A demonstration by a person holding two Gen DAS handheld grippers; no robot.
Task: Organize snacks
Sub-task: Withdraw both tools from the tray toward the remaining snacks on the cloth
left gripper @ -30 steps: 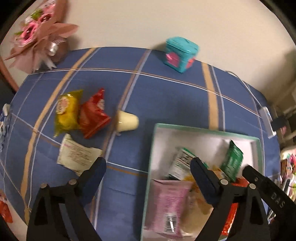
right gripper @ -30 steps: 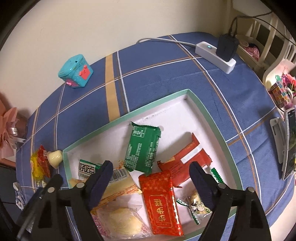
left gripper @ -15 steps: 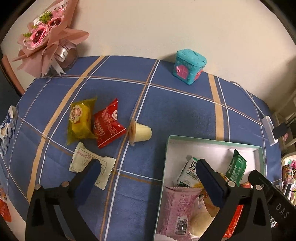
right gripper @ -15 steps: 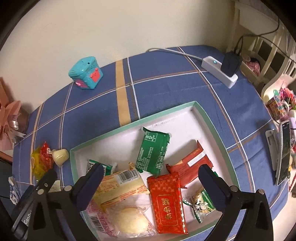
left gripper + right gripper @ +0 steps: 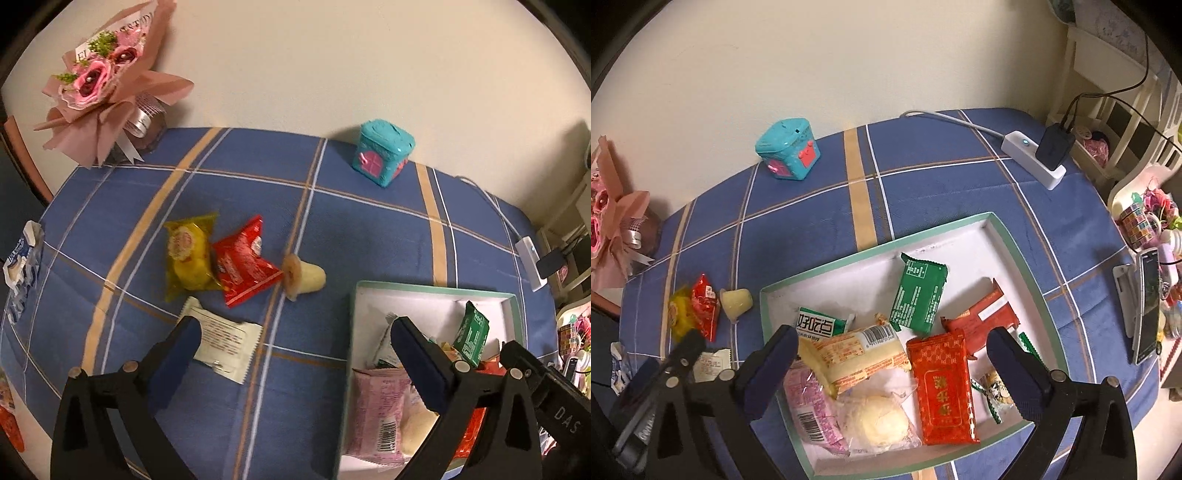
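A white box with a green rim (image 5: 875, 251) (image 5: 436, 288) holds several snack packets, among them a green one (image 5: 918, 297) and a red one (image 5: 943, 387). Left of the box on the blue cloth lie a yellow packet (image 5: 188, 254), a red packet (image 5: 242, 264), a jelly cup (image 5: 304, 275) on its side and a white packet (image 5: 223, 338). My left gripper (image 5: 295, 365) is open and empty above the cloth, just in front of the white packet. My right gripper (image 5: 890, 373) is open and empty above the box.
A teal toy box (image 5: 384, 151) stands by the wall. A pink bouquet (image 5: 107, 85) stands at the back left. A power strip with a charger (image 5: 1039, 155) lies at the back right. A phone on a stand (image 5: 1145, 306) and small clutter sit at the right edge.
Both grippers have drawn back and risen, so more of the table and wall shows. The left view has shifted left, toward the loose packets. Nothing on the table moved.
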